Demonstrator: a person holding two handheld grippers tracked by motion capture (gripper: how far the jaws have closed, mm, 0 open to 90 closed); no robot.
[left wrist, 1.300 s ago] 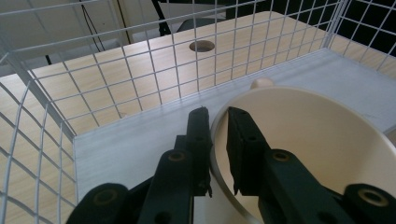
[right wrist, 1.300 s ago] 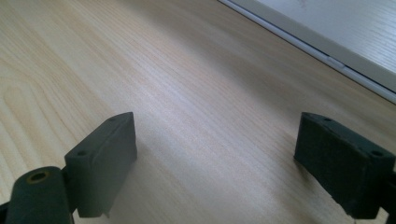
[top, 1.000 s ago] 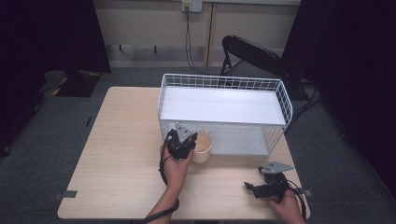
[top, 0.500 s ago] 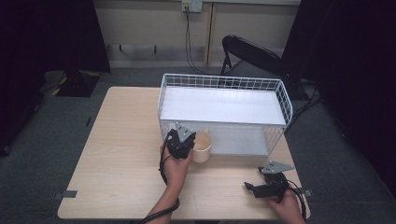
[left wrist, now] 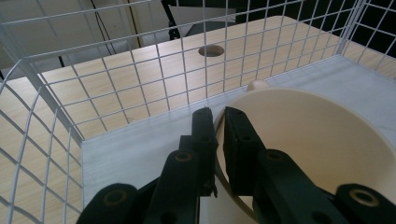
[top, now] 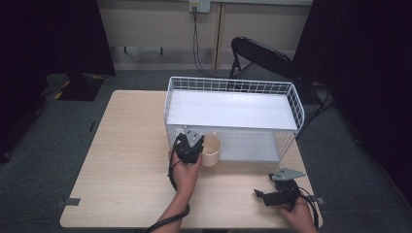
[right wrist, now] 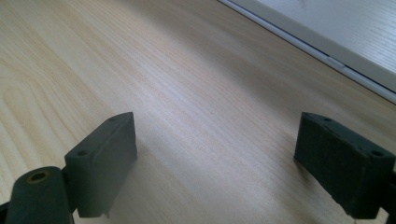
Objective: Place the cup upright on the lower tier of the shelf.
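Your right claw [top: 265, 196] rests wide and empty on the table [top: 121, 160], well apart from the work. Your left claw [left wrist: 220, 114] is clamped on the near wall of the cream cup [top: 212, 150]. Beyond the cup, touching or just beside it, stands the wire basket [top: 233, 86].

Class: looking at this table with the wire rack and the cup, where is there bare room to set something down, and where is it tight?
Free: the table left of the wire rack, and its near strip between the two hands. The rack's top shelf is bare. Crowded: the rack's lower front, where the left gripper clamps the cup.
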